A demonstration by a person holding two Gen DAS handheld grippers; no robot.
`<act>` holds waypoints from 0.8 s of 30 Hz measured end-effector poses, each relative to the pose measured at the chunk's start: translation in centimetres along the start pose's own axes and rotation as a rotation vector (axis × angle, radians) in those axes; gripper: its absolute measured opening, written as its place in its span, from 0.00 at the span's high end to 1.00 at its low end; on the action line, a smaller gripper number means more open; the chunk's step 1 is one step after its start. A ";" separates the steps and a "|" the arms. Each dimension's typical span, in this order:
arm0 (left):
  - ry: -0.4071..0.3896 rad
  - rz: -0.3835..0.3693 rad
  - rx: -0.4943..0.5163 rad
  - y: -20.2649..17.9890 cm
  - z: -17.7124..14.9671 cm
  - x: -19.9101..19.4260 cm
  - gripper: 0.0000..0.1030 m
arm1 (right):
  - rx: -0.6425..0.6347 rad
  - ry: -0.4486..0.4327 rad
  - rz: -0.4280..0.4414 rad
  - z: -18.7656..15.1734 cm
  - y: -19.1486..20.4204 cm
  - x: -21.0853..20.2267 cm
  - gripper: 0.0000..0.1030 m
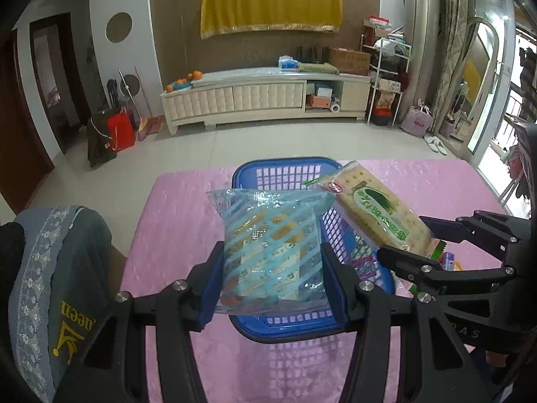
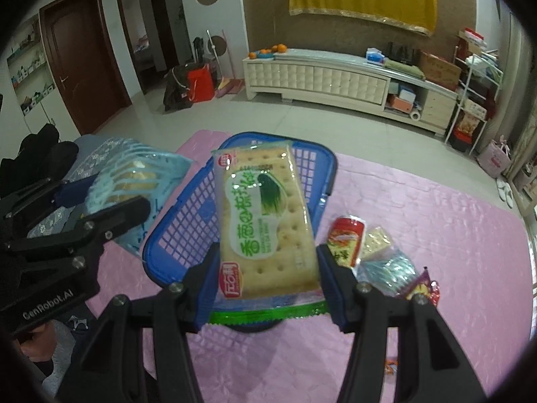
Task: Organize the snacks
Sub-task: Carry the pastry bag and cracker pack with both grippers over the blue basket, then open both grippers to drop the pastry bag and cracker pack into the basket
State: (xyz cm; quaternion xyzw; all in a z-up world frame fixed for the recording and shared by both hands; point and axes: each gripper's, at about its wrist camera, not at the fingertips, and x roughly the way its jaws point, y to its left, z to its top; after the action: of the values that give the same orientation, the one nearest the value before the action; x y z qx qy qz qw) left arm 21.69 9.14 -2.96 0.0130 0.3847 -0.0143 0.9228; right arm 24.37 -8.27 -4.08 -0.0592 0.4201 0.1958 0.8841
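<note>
Hovering above the blue basket [image 2: 188, 231], the green cracker pack [image 2: 265, 221] is clamped in the right gripper [image 2: 266, 285], the blue striped packet [image 1: 272, 252] in the left gripper [image 1: 273, 283] beside it, loose snacks [image 2: 376, 255] lying right of the basket on the pink cloth [image 2: 436, 235].

A clear snack packet with pale blue diagonal stripes [image 1: 272, 252] shows tan biscuits inside. The cream cracker packet with green lettering and a red logo [image 2: 265, 221] has a green bottom edge. The latticed plastic basket [image 2: 188, 215] is blue, the table cloth [image 2: 436, 221] pink.
</note>
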 end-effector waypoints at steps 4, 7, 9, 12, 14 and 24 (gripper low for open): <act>0.029 -0.004 -0.020 1.0 -0.1 1.6 0.50 | -0.026 0.038 -0.006 0.6 0.8 2.3 0.42; 0.058 -0.023 -0.042 1.5 -0.2 3.0 0.50 | -0.019 0.054 0.000 0.6 0.9 3.3 0.42; 0.069 -0.023 -0.040 1.6 -0.4 3.4 0.50 | -0.016 0.069 0.007 0.4 1.0 3.7 0.42; 0.093 -0.029 -0.037 1.3 -0.9 4.0 0.50 | -0.046 0.096 0.009 -0.2 1.5 4.3 0.42; 0.107 -0.022 -0.044 1.4 -1.2 4.3 0.50 | -0.062 0.118 0.000 -0.4 1.8 4.9 0.42; 0.115 -0.027 -0.042 1.2 -1.5 3.0 0.50 | 0.004 0.103 -0.002 -0.4 0.7 3.6 0.18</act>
State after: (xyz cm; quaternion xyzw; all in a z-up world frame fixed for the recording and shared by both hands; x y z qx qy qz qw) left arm 22.72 10.39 -6.12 -0.0109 0.4374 -0.0180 0.8990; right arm 25.85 -6.63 -7.10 -0.0678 0.4655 0.1905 0.8617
